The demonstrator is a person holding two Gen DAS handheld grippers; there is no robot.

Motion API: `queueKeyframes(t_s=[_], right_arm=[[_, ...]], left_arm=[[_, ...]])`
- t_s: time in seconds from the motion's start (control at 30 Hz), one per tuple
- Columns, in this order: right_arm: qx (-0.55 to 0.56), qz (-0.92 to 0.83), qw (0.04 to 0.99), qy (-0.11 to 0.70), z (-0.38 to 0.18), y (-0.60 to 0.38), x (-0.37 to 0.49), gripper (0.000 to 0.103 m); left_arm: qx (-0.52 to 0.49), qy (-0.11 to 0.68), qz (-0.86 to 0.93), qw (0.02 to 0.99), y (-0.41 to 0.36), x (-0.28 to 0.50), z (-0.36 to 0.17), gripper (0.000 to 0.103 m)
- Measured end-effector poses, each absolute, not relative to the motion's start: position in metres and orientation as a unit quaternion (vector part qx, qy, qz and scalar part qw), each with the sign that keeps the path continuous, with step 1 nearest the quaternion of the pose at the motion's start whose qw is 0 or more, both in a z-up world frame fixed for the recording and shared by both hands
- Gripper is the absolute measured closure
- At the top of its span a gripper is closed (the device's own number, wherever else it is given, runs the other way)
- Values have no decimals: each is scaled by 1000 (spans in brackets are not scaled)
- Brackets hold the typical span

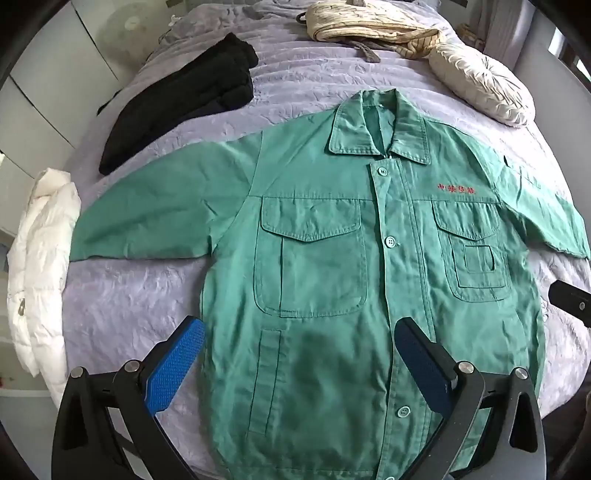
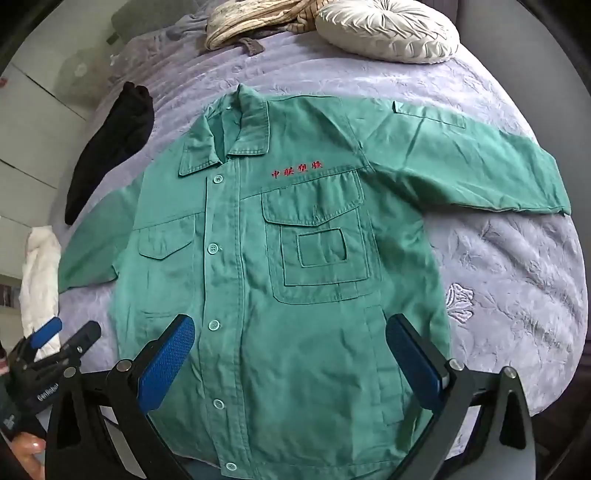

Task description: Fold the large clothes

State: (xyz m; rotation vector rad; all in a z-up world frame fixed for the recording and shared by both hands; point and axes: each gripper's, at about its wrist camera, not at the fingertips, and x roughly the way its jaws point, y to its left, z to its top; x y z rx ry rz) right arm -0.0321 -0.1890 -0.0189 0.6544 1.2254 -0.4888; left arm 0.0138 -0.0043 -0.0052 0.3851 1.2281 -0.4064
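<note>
A green work jacket (image 1: 332,258) lies flat, front up and buttoned, on a lilac bedspread (image 1: 129,302), sleeves spread to both sides. It fills the right wrist view too (image 2: 295,277). My left gripper (image 1: 299,332) is open and empty, hovering over the jacket's lower left front. My right gripper (image 2: 290,328) is open and empty over the jacket's lower right front. The left gripper also shows at the lower left of the right wrist view (image 2: 62,336). A black part of the right gripper shows at the right edge of the left wrist view (image 1: 570,301).
A black garment (image 1: 184,103) lies at the back left of the bed. A white puffy jacket (image 1: 40,266) hangs at the left edge. A cream round cushion (image 2: 388,29) and a striped cloth (image 1: 369,26) lie at the head of the bed.
</note>
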Motion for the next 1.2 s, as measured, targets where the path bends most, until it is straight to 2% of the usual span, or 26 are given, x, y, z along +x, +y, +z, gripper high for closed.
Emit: queueKeyframes(t_s=[0.27,1.2], right_arm=[[294,-229,733,570,-6,-237,-57,0],[278,-229,732,578,-5,-237,-61,0]], left_arm=[[173,580,-184,774,0,16,-7,0],[181,587,-182,768,3,20,-4,0]])
